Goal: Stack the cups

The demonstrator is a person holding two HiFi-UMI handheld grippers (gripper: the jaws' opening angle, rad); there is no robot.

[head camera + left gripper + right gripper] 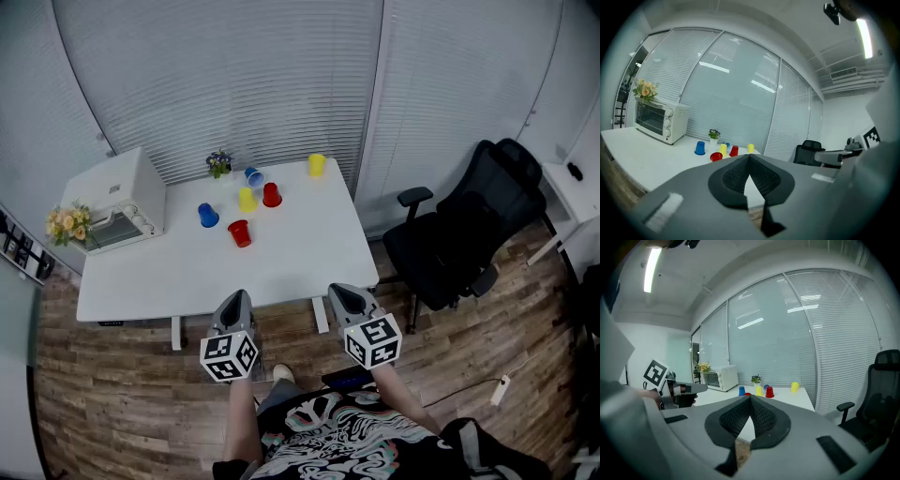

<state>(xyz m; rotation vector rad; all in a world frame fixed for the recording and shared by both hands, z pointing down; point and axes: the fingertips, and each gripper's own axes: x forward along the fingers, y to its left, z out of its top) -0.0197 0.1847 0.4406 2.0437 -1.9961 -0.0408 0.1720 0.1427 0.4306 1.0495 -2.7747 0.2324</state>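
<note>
Several plastic cups stand on the far half of the white table [281, 272]: a blue cup [207, 215], a red cup [240, 232], a yellow cup [247, 199], a second red cup [272, 195], a blue cup tipped on its side [253, 176] and a yellow cup [317, 165] near the back right corner. My left gripper [235, 302] and right gripper [344, 298] hover side by side before the table's near edge, well short of the cups. Both are shut with nothing between the jaws [749, 157] [750, 398].
A white toaster oven [112, 202] with flowers [66, 223] beside it fills the table's left end. A small potted plant [219, 164] stands behind the cups. A black office chair [459, 234] sits to the right of the table, on the wooden floor.
</note>
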